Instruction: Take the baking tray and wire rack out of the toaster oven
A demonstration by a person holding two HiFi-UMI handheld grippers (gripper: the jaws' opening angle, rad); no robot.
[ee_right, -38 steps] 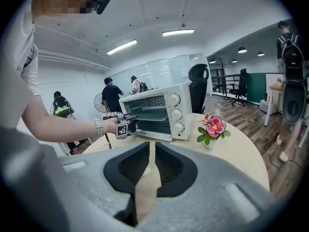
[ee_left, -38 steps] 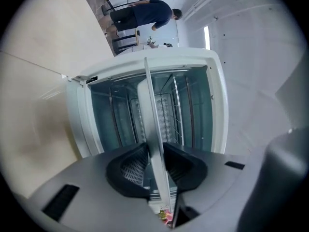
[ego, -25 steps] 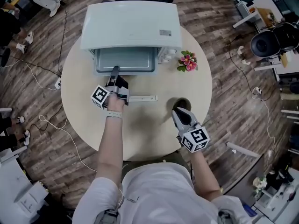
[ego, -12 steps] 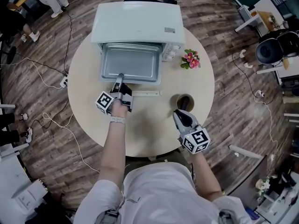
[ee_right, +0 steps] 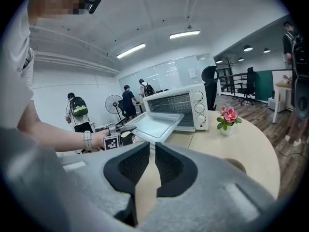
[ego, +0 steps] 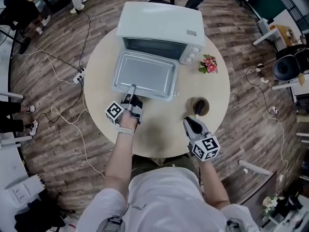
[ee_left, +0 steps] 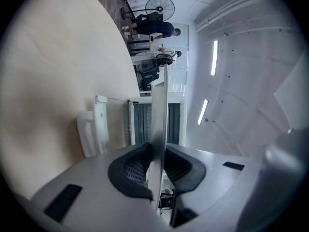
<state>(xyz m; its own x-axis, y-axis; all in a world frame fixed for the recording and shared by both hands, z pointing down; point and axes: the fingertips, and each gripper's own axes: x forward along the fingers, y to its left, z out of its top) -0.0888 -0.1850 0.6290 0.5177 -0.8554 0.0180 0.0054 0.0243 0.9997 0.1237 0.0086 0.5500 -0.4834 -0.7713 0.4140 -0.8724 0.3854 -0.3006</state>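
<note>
Now: right gripper idle over table, jaws all but closed, empty. Left gripper clamped on near rim of tray. A second ago the tray sat mostly inside the oven; now it's almost fully out, over the table. Tray step nearly done. Rack still to pull; can't make it out inside.

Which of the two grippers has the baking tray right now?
The left gripper: its jaws are clamped on the near rim of the baking tray, which is out in front of the toaster oven. The right gripper has nothing between its jaws.
</note>
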